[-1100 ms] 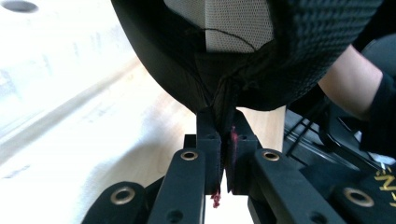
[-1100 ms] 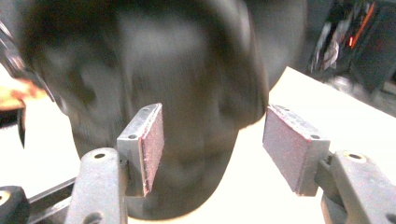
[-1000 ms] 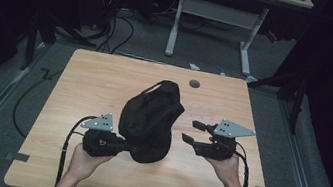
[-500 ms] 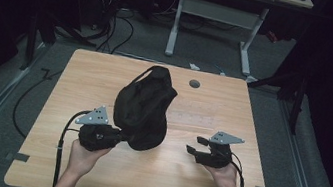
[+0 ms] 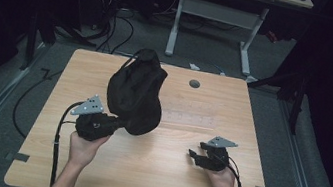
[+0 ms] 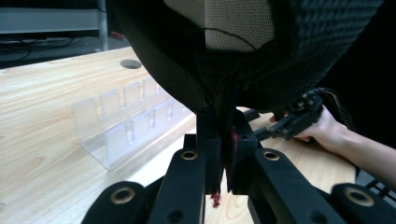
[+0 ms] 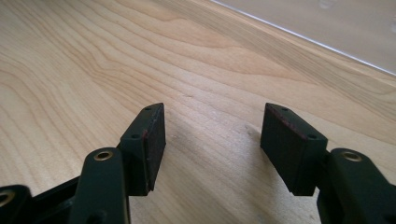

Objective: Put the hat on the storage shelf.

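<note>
A black fabric bag [image 5: 136,96] with mesh panels hangs tilted above the wooden table [image 5: 165,184]. My left gripper [image 5: 122,123] is shut on its lower edge from the left. In the left gripper view the jaws [image 6: 223,121] pinch a fold of the black bag [image 6: 289,56], which looms overhead. My right gripper [image 5: 193,154] rests low at the front right, apart from the bag. Its jaws [image 7: 212,126] stand open over bare wood [image 7: 93,56] with nothing between them. The left gripper view also catches the right gripper [image 6: 299,119] in the person's hand beyond the bag.
A clear plastic rack [image 5: 186,118] lies on the table behind the right gripper and appears close by as the slotted rack [image 6: 126,121]. A round cable hole [image 5: 194,84] sits near the far edge. Cables and a desk frame [image 5: 217,15] lie on the floor beyond.
My right gripper has dropped away from the bag down to the table at the front right. The left gripper has carried the bag a little to the left and tilted it up.
</note>
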### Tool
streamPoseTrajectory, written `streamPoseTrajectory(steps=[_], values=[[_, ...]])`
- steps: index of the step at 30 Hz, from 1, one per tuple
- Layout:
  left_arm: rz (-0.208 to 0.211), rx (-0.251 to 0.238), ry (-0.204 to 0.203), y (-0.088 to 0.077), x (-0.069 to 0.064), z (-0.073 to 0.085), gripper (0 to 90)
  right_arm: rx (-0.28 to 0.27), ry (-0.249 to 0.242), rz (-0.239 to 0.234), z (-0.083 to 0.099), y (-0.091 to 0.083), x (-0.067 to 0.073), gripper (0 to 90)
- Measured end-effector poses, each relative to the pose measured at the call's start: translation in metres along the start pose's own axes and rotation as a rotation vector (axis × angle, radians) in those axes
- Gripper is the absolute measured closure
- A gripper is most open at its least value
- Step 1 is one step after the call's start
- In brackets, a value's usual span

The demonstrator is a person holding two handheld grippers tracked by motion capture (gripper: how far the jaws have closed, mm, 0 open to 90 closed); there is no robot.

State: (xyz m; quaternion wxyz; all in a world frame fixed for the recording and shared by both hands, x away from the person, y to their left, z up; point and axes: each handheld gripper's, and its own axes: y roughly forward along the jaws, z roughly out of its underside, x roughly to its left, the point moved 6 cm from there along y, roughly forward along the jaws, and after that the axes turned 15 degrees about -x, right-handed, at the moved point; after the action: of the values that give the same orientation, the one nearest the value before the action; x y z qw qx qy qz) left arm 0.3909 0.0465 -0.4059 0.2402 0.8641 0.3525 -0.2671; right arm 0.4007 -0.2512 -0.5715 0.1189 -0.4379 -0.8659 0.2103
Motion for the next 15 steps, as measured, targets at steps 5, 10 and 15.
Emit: streamPoseTrajectory(steps=[5, 10, 15], values=[[-0.027, -0.024, 0.048, 0.01, 0.003, -0.007, 86.4, 0.01, -0.015, 0.051, 0.0, 0.0, -0.004, 39.7], [-0.055, -0.046, 0.091, 0.023, 0.009, -0.012, 86.4, 0.009, -0.002, 0.081, 0.0, 0.001, -0.006, 38.9], [-0.086, -0.058, 0.117, 0.036, 0.015, -0.013, 86.4, 0.011, 0.0, 0.083, 0.0, 0.0, -0.006, 38.7]])
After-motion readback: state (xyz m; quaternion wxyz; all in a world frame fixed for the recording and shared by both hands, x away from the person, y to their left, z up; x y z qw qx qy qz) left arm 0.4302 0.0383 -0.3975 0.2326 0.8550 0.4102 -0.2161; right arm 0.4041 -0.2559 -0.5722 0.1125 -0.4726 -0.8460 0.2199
